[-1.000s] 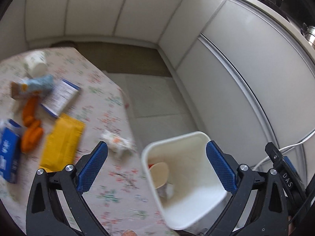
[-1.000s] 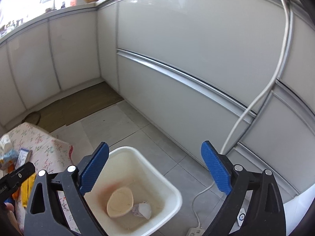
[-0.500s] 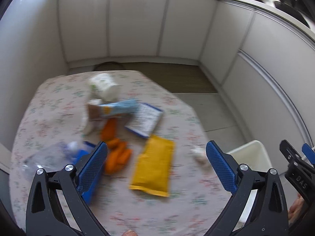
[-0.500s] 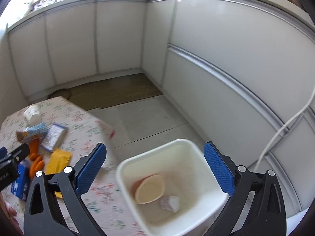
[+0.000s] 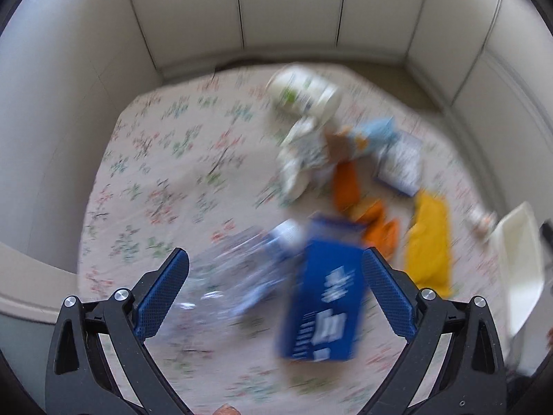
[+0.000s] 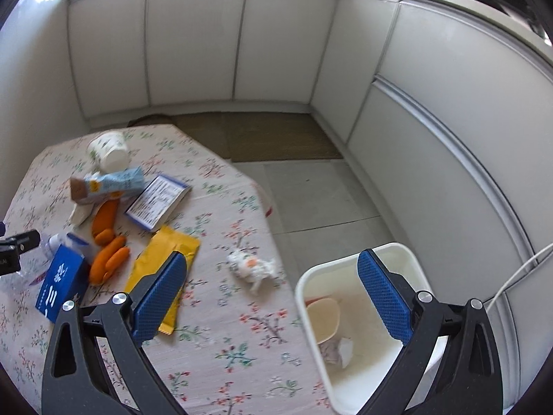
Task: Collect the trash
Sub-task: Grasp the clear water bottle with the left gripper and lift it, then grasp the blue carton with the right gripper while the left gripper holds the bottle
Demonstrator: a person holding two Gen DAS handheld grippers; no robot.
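Note:
Trash lies on a table with a floral cloth. A blue carton lies near my left gripper, which is open and empty above it and a clear plastic bottle. A yellow packet, orange carrots, a light-blue wrapper, a white cup, a booklet and a crumpled wrapper lie around. My right gripper is open and empty above the table edge, beside the white bin.
The bin holds a beige cup and crumpled paper. White cabinet panels ring the room. A brown mat lies on the tiled floor. A white cable hangs at the right.
Both grippers swung left, away from the bin and toward the table. The left view now sits low over the blue carton and the bottle, blurred by motion. Both stay open.

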